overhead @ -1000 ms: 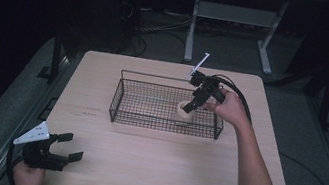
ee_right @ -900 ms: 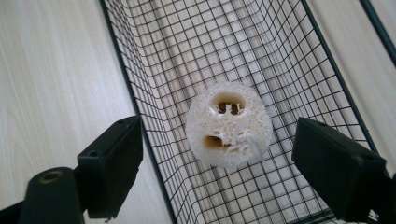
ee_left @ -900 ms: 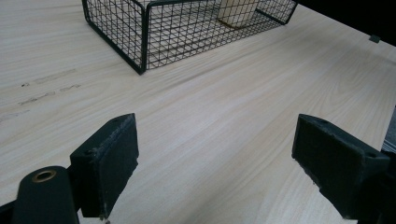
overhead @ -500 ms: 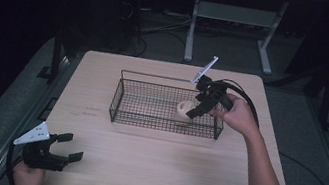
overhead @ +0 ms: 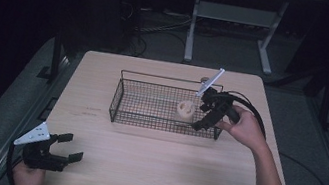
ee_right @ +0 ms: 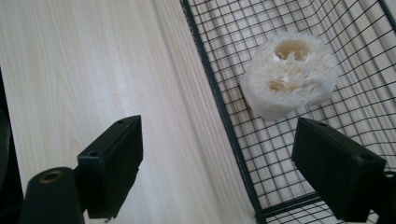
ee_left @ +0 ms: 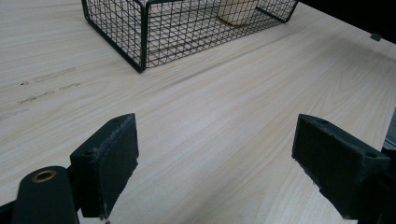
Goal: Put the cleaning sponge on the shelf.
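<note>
A black wire basket (overhead: 151,101) stands in the middle of the light wooden table (overhead: 154,172). Inside it, near its right end, lies a pale round loofah piece (overhead: 185,110) with holes in its top. My right gripper (overhead: 202,120) hovers open over the basket's front right corner, a little apart from the loofah. In the right gripper view the loofah (ee_right: 289,74) lies beyond the jaws, and the basket's rim wire (ee_right: 219,116) runs between them. My left gripper (overhead: 71,148) rests open near the table's front left corner and holds nothing. The left gripper view shows the basket (ee_left: 140,42) far ahead.
A grey three-cornered plate (overhead: 34,134) tops the left gripper. A black cable (overhead: 251,109) loops from the right gripper across the table's right side. Behind the table, on the dark floor, stand a metal frame (overhead: 231,17) and some cables.
The right gripper has drawn back from the loofah, rising and then moving toward the basket's front right corner. The loofah stays in the basket. The left gripper has not moved.
</note>
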{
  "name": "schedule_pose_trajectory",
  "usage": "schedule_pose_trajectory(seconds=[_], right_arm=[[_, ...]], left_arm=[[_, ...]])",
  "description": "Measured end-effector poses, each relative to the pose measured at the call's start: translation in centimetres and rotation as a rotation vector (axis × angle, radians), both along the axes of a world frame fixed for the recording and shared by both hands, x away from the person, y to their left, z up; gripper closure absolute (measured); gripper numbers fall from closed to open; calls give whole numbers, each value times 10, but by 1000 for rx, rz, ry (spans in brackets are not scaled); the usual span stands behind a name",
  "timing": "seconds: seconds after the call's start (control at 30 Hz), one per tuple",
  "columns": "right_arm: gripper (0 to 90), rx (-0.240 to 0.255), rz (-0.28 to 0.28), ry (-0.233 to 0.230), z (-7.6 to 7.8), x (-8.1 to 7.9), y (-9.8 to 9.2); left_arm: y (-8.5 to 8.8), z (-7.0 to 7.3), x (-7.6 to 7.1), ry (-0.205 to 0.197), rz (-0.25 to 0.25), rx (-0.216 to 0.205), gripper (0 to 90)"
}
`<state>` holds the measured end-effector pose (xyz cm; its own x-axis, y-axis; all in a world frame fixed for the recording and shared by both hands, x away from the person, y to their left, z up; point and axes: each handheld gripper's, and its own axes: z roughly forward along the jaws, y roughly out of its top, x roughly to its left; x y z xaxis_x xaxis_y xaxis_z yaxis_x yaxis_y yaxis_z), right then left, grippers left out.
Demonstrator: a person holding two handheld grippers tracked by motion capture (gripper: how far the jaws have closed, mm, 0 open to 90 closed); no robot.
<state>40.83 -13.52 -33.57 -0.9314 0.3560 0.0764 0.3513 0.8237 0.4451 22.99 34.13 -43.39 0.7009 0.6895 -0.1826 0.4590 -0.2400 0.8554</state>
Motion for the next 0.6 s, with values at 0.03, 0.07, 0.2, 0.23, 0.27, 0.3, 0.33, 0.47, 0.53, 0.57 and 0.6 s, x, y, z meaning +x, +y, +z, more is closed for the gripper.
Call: schedule_pose_trajectory(seconds=[0.03, 0.07, 0.2, 0.23, 0.27, 0.3, 0.33, 0.47, 0.53, 0.57, 0.6], right_arm=[[164, 1, 5, 1, -1, -1, -1], [164, 3, 4, 3, -2, -3, -2], [164, 25, 6, 5, -5, -11, -7], [164, 26, 5, 3, -6, -13, -8], [164, 17, 11, 11, -7, -15, -8], [164, 10, 11, 15, -8, -16, -8], [164, 9, 11, 8, -8, -18, -9], [165, 27, 13, 1, -10, -25, -12], [165, 18, 20, 8, -11, -28, -14], [165, 14, 19, 6, -12, -31, -14], [166, 22, 20, 1, -13, -34, -15]], left_arm=[[0, 0, 0, 0, 0, 0, 134], [0, 0, 0, -1, 0, 0, 134], [-1, 0, 0, 0, -2, 3, 134], [-1, 0, 0, -1, -1, 4, 134], [-1, 0, 0, -1, -1, 3, 134], [-1, 0, 0, 0, -2, 3, 134], [-1, 0, 0, 0, -2, 4, 134], [-1, 0, -1, 0, -1, 3, 134], [-1, 0, -1, 0, 0, 4, 134], [-1, 0, -1, 0, 0, 4, 134], [-1, 0, -1, 0, -1, 3, 134]])
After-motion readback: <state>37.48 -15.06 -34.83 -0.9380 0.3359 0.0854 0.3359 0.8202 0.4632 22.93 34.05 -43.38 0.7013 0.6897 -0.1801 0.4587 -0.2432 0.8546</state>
